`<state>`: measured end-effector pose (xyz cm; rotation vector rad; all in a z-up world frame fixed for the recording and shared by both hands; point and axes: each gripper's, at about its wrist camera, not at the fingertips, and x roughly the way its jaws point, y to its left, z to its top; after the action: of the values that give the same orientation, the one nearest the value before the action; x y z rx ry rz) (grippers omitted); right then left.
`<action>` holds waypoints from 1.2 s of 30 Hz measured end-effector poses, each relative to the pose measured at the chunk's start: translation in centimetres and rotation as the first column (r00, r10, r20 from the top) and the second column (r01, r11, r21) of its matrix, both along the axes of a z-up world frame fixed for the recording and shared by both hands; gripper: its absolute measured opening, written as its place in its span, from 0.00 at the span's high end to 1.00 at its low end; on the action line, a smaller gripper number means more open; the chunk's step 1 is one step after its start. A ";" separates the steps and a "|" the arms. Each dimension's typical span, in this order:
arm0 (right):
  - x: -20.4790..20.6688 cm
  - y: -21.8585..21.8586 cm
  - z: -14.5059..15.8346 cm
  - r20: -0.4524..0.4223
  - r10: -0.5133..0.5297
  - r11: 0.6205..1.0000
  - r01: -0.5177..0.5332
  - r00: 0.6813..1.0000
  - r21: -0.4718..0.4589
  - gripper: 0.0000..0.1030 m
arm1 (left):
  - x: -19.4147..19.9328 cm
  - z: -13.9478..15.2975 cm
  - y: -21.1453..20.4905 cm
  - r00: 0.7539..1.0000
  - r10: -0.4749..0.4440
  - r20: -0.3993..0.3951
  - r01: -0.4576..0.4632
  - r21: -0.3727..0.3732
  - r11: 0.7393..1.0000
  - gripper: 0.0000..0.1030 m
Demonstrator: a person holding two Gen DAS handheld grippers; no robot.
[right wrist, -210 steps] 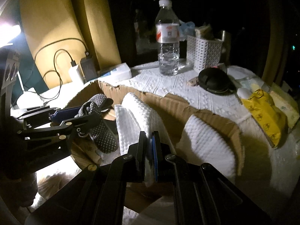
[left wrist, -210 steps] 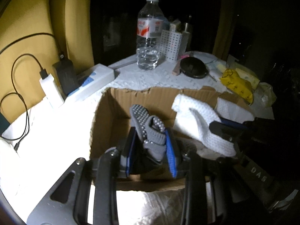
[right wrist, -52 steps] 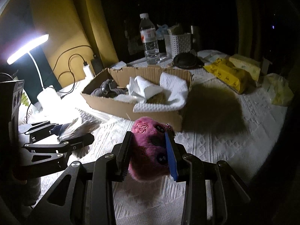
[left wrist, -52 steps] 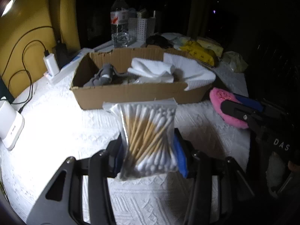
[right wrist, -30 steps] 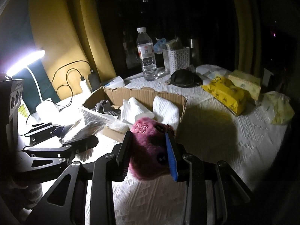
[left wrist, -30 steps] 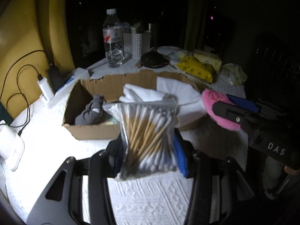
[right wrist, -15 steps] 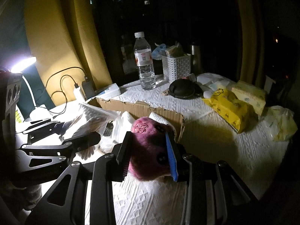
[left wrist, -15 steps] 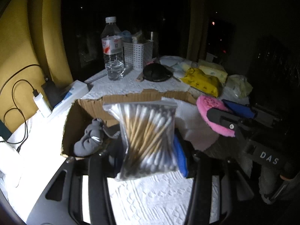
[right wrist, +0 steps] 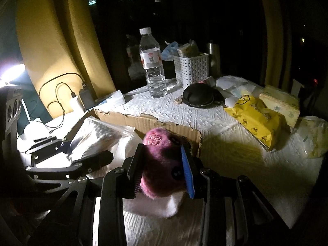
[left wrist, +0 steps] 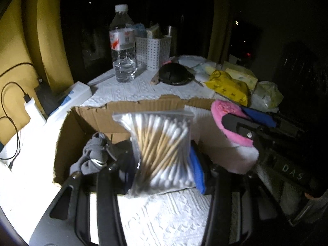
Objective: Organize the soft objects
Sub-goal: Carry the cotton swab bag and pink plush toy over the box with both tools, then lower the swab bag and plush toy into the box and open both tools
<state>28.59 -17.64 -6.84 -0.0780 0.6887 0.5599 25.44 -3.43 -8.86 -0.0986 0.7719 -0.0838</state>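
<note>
Dim room, lamp-lit white tablecloth [right wrist: 168, 110]; water bottle [left wrist: 122, 47] at 12 o'clock. Cardboard box [left wrist: 143, 104] at centre, grey sock [left wrist: 92, 155] inside at 9 o'clock. Left gripper [left wrist: 164, 164], fingers closed on the bag of cotton swabs [left wrist: 162, 149], has advanced from open tablecloth to above the box. Right gripper [right wrist: 164, 168], clamped on the pink plush toy [right wrist: 162, 164], has likewise arrived, at 3 o'clock. Judged: both items are ready for release.
</note>
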 end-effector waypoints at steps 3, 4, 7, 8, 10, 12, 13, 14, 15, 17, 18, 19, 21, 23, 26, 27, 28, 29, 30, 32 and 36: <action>0.7 0.3 -0.5 -0.006 -0.003 1.000 0.003 1.000 -0.004 0.65 | 0.6 -0.8 0.0 1.000 0.004 -0.020 -0.004 -0.006 1.000 0.54; 0.8 0.4 -0.7 -0.006 -0.002 1.000 0.002 1.000 -0.004 0.65 | 0.8 -1.0 0.0 1.000 0.004 -0.025 -0.004 -0.006 1.000 0.54; 1.2 0.6 -1.0 0.003 -0.009 1.000 0.009 1.000 -0.016 0.62 | 1.2 -1.7 0.0 0.999 0.003 -0.045 -0.003 -0.004 1.000 0.54; 1.3 0.5 -1.0 0.006 -0.011 1.000 0.011 1.000 -0.015 0.60 | 1.3 -1.9 0.0 0.999 0.003 -0.049 -0.003 -0.004 1.000 0.54; 1.2 0.3 -0.9 0.019 -0.015 1.000 0.015 1.000 -0.002 0.54 | 1.5 -2.1 -0.1 0.998 0.003 -0.056 -0.003 -0.002 1.000 0.54; 1.2 -0.1 -0.8 0.024 -0.022 1.000 0.022 0.999 0.004 0.48 | 1.6 -2.2 -0.1 0.998 0.004 -0.062 -0.004 -0.001 1.000 0.53; 1.2 -0.3 -0.8 0.026 -0.031 1.000 0.031 0.999 0.006 0.46 | 1.6 -2.3 -0.2 0.998 0.004 -0.065 -0.004 0.001 1.000 0.53; 1.3 -0.5 -0.9 0.030 -0.045 0.999 0.045 0.999 -0.001 0.46 | 1.7 -2.3 -0.2 0.998 0.003 -0.066 -0.003 0.000 1.000 0.53; 1.5 -0.6 -1.2 0.027 -0.056 0.998 0.057 0.998 -0.012 0.46 | 1.7 -2.3 -0.2 0.998 0.002 -0.067 -0.002 0.001 1.000 0.53; 2.0 -0.9 -1.9 0.005 -0.075 0.997 0.075 0.997 -0.031 0.46 | 1.8 -2.4 -0.2 0.997 0.003 -0.074 -0.003 0.000 1.000 0.53; 2.2 -1.0 -2.4 -0.002 -0.090 0.995 0.090 0.996 -0.046 0.46 | 1.7 -2.4 -0.2 0.997 0.004 -0.076 -0.004 -0.001 1.000 0.53; 2.4 -1.0 -2.8 -0.007 -0.097 0.994 0.096 0.995 -0.059 0.46 | 1.7 -2.4 -0.2 0.997 0.004 -0.077 -0.004 -0.002 1.000 0.52; 2.7 -1.0 -3.8 -0.031 -0.106 0.992 0.104 0.994 -0.078 0.46 | 1.7 -2.4 -0.1 0.997 0.006 -0.079 -0.006 -0.007 1.000 0.51; 2.9 -1.0 -4.6 -0.043 -0.112 0.990 0.108 0.993 -0.089 0.46 | 1.8 -2.4 -0.2 0.997 0.005 -0.082 -0.005 -0.004 1.000 0.51; 3.1 -1.1 -5.2 -0.054 -0.117 0.990 0.113 0.992 -0.085 0.46 | 1.7 -2.4 -0.2 0.997 0.007 -0.083 -0.007 -0.002 1.000 0.50; 3.0 -1.1 -5.1 -0.054 -0.119 0.990 0.114 0.991 -0.084 0.46 | 1.7 -2.4 -0.2 0.997 0.008 -0.082 -0.008 0.000 1.000 0.49; 3.0 -1.1 -5.0 -0.050 -0.119 0.990 0.115 0.992 -0.086 0.46 | 1.6 -2.4 -0.1 0.997 0.010 -0.082 -0.010 0.000 1.000 0.48; 2.9 -1.0 -4.8 -0.045 -0.120 0.989 0.116 0.992 -0.086 0.46 | 1.6 -2.3 -0.1 0.997 0.012 -0.081 -0.012 -0.001 1.000 0.47; 2.8 -1.0 -4.6 -0.041 -0.122 0.989 0.119 0.992 -0.083 0.46 | 1.5 -2.3 -0.1 0.997 0.012 -0.080 -0.012 -0.002 1.000 0.42; 2.7 -1.0 -4.1 -0.037 -0.125 0.989 0.121 0.992 -0.079 0.46 | 1.3 -2.0 0.1 0.997 0.012 -0.071 -0.013 -0.008 1.000 0.33; 1.9 -1.1 -3.3 -0.024 -0.129 0.989 0.127 0.991 -0.071 0.46 | 0.9 -1.4 0.1 0.998 0.015 -0.055 -0.015 -0.003 1.000 0.31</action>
<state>30.53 -18.76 -10.09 -0.0898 0.7359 0.4141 26.31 -3.35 -10.31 -0.1099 0.8263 -0.0681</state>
